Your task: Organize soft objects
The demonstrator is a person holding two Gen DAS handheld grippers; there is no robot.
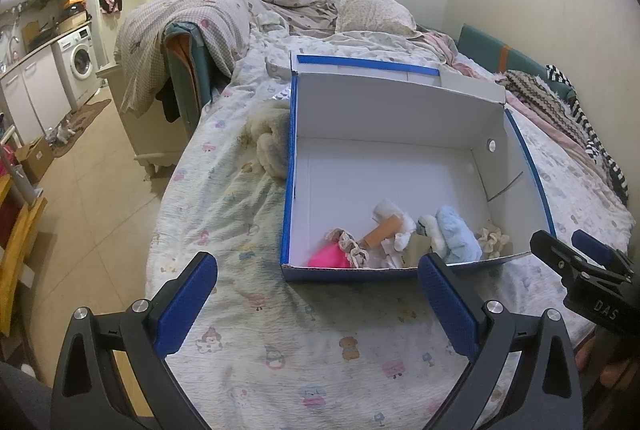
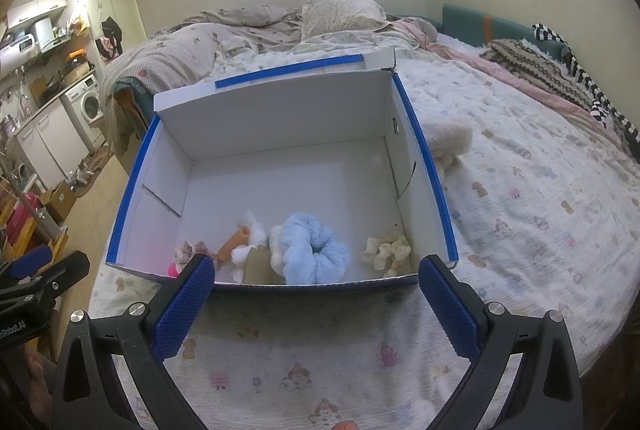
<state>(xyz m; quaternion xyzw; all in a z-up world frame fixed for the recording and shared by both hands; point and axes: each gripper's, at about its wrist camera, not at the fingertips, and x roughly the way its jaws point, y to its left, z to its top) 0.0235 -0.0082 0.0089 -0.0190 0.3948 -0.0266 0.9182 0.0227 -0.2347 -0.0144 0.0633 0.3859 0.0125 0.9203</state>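
Note:
A blue-and-white cardboard box (image 1: 400, 109) stands open on the bed; it also shows in the right wrist view (image 2: 280, 109). Along its near wall lie soft items: a light blue scrunchie (image 2: 312, 250), a cream scrunchie (image 2: 386, 250), a white cloth with an orange tube (image 2: 240, 242), a lace-trimmed piece (image 1: 352, 248) and something pink (image 1: 328, 258). A cream fluffy item (image 1: 268, 137) lies on the bed outside the box, and also shows in the right wrist view (image 2: 448, 137). My left gripper (image 1: 316, 306) is open and empty before the box. My right gripper (image 2: 316, 306) is open and empty too.
The bed (image 1: 280, 350) has a cartoon-print sheet, crumpled quilts and a pillow (image 1: 372, 9) at the far end. Striped and knitted clothes (image 2: 560, 77) lie along the right edge. The floor, a washing machine (image 1: 80, 61) and cabinets are to the left.

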